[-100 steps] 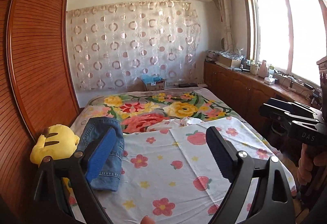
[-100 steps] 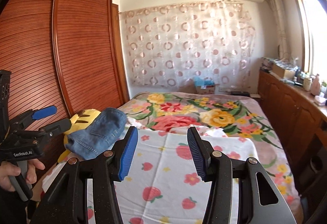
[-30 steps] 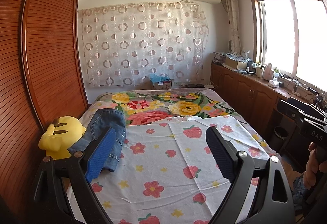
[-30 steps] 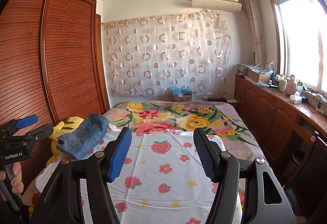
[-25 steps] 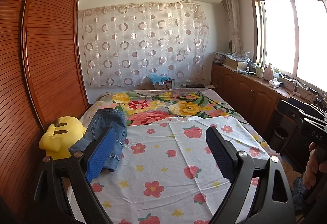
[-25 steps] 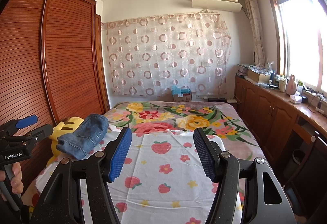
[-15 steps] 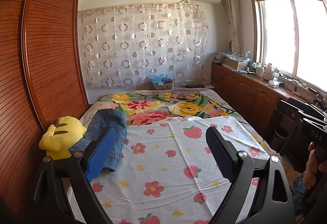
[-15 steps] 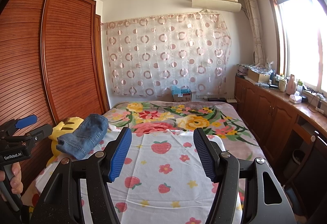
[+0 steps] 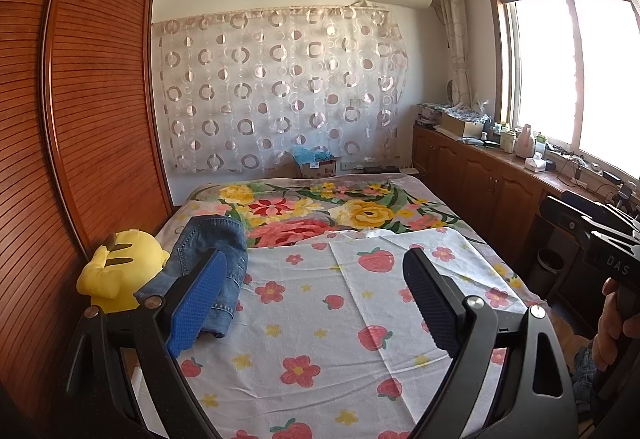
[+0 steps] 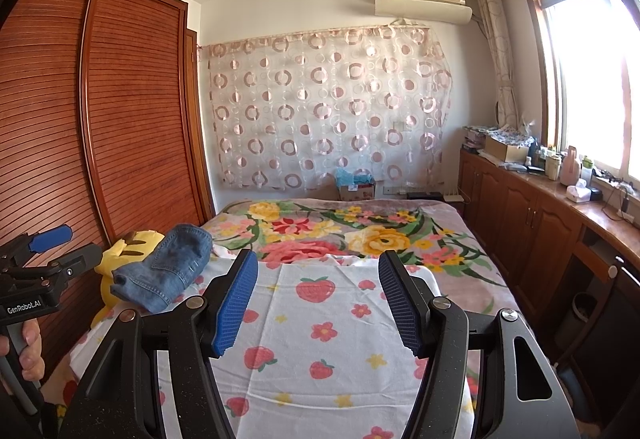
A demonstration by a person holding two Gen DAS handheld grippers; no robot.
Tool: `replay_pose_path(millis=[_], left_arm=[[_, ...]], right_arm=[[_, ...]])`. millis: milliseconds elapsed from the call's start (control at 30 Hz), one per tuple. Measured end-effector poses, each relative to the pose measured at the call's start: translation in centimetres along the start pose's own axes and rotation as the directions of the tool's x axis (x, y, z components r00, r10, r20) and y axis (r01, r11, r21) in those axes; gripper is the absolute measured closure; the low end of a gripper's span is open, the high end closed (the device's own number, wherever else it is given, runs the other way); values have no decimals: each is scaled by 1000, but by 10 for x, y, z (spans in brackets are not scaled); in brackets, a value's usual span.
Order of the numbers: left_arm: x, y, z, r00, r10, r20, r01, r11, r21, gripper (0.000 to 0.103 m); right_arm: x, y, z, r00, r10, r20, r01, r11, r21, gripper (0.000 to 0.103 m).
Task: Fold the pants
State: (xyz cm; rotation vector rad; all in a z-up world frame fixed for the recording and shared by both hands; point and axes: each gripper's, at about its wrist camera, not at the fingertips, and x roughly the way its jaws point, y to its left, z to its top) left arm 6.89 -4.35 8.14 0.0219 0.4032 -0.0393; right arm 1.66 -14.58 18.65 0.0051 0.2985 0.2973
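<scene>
Folded blue denim pants (image 9: pixel 212 255) lie in a bundle at the left side of the bed, leaning on a yellow plush toy (image 9: pixel 116 267). They also show in the right wrist view (image 10: pixel 168 271). My left gripper (image 9: pixel 316 299) is open and empty, held above the near part of the bed, right of the pants. My right gripper (image 10: pixel 320 299) is open and empty, held above the strawberry sheet (image 10: pixel 320 319). Neither gripper touches the pants.
A white strawberry-and-flower sheet (image 9: pixel 340 311) covers the near bed; a floral blanket (image 9: pixel 332 211) covers the far part. A wooden wardrobe (image 9: pixel 60 159) stands left. Wooden cabinets (image 9: pixel 480 183) with bottles run under the window at the right. A small bin (image 9: pixel 550 267) stands beside the bed.
Over three seconds both grippers pulled back and rose from the bed, so more of the room shows. In the last second nothing moved. The pants stayed where they lay.
</scene>
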Motion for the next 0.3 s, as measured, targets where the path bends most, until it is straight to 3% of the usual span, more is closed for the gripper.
replay_pose_path(millis=[300], left_arm=[[0,1,0,1000,0,1,0,1000,0,13]], right_arm=[[0,1,1,1000,-3,3,3,1000,-1,38]])
